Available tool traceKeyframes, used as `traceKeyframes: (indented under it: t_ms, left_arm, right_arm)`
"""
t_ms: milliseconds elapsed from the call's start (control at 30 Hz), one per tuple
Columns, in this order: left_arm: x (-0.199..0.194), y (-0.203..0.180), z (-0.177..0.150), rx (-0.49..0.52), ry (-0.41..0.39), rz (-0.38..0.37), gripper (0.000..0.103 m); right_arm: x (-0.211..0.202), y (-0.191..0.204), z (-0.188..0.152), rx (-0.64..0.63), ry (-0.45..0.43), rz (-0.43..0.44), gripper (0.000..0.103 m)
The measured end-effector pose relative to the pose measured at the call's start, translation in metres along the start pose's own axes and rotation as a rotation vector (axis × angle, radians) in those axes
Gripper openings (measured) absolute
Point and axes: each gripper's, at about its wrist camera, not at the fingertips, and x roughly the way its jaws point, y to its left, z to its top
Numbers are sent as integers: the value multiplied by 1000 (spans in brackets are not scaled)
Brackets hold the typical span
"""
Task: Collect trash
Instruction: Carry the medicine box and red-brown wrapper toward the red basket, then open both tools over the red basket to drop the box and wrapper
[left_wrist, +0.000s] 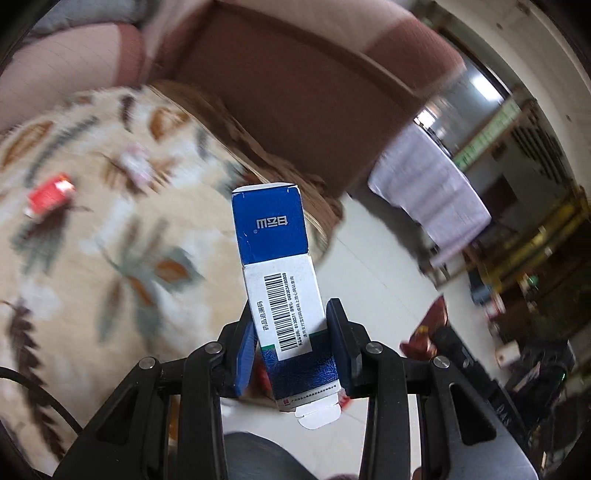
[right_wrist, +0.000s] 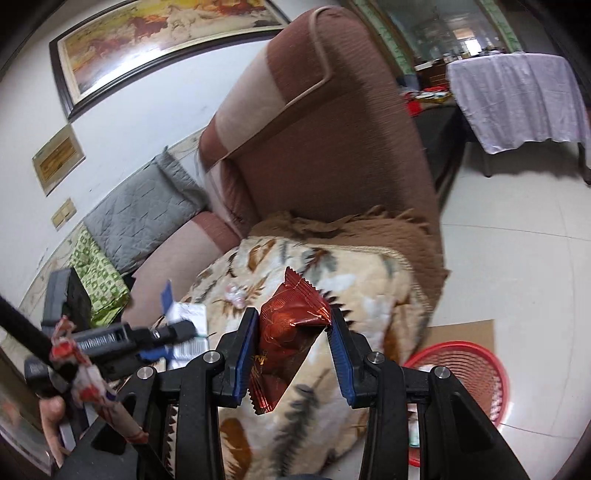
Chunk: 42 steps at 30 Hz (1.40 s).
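Observation:
My left gripper (left_wrist: 291, 321) is shut on a blue and white medicine box (left_wrist: 277, 266), which stands upright between the pads with its bottom flap open. My right gripper (right_wrist: 293, 325) is shut on a dark red foil snack wrapper (right_wrist: 288, 332), held above the sofa's patterned blanket (right_wrist: 362, 295). In the right wrist view the left gripper (right_wrist: 173, 332) shows blurred at the left with the box (right_wrist: 184, 317). A red packet (left_wrist: 50, 195) and a small pink-white wrapper (left_wrist: 135, 164) lie on the blanket (left_wrist: 92, 258). The pink-white wrapper (right_wrist: 236, 293) also appears in the right wrist view.
A red mesh basket (right_wrist: 476, 373) stands on cardboard on the tiled floor, right of the brown sofa (right_wrist: 332, 129). A grey cushion (right_wrist: 144, 214) and green patterned cloth (right_wrist: 99, 280) lie on the sofa seat. A table with a white cloth (right_wrist: 517, 92) stands behind.

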Motion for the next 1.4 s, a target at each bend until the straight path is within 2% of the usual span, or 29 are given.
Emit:
traceKeyframes:
  t_ms: [133, 300, 467, 733, 867, 967, 1133, 1333, 1400]
  left_arm:
    - [22, -30, -24, 69, 44, 2, 35]
    - [32, -48, -39, 98, 81, -15, 35]
    - [34, -59, -40, 113, 62, -26, 35]
    - [64, -74, -39, 146, 97, -17, 35]
    - [86, -91, -46, 232, 116, 65, 35]
    - [103, -96, -52, 260, 131, 94, 36]
    - [130, -85, -58, 221, 179, 95, 36]
    - [148, -87, -68, 239, 212, 110, 37]
    - [153, -88, -69, 233, 219, 106, 39]
  right_arm:
    - [-19, -31, 3, 51, -23, -30, 41]
    - [-35, -67, -1, 116, -30, -60, 41]
    - [-40, -91, -6, 163, -15, -67, 41]
    - [-36, -105, -10, 163, -5, -115, 41]
    - [-30, -114, -10, 177, 11, -150, 41]
    - [-20, -118, -11, 178, 45, -168, 42]
    - [-10, -124, -12, 186, 67, -214, 42]
    - [-6, -125, -12, 168, 76, -244, 43]
    - [-6, -127, -12, 181, 77, -256, 49]
